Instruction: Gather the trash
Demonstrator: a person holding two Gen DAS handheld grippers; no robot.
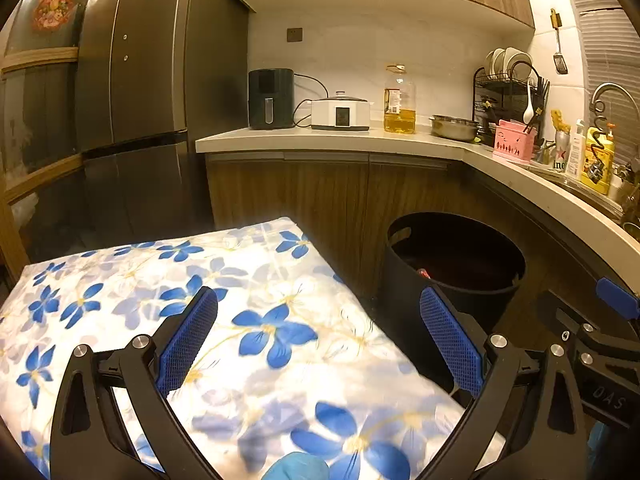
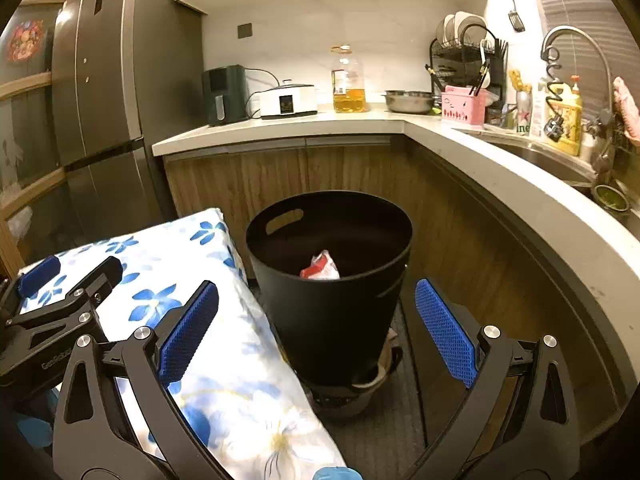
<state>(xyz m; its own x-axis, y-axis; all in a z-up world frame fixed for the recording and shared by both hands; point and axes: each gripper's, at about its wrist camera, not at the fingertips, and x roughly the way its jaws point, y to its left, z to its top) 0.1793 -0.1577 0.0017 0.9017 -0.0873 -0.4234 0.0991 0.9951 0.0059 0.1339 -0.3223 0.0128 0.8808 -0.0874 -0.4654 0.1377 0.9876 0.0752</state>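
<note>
On the floor beside the wooden lower cabinets stands a round black plastic bin with a handle slot (image 2: 332, 276), and a crumpled red-and-white wrapper (image 2: 321, 267) lies inside it. Left gripper (image 1: 320, 344) hangs over the white cloth with blue flowers (image 1: 224, 320), blue-padded fingers (image 1: 188, 340) spread fully wide, nothing between them. Right gripper (image 2: 316, 332) points at the bin, fingers (image 2: 446, 338) equally wide apart, holding nothing; bin sits framed between them, not touched. Flowered cloth lies just beside the bin, to its left in the right wrist view. Behind, on the pale kitchen surface (image 1: 320, 140): black air fryer (image 1: 271, 98), white cooker (image 1: 340, 114), bottle of yellow oil (image 1: 399, 100), steel bowl (image 1: 454, 127).
</note>
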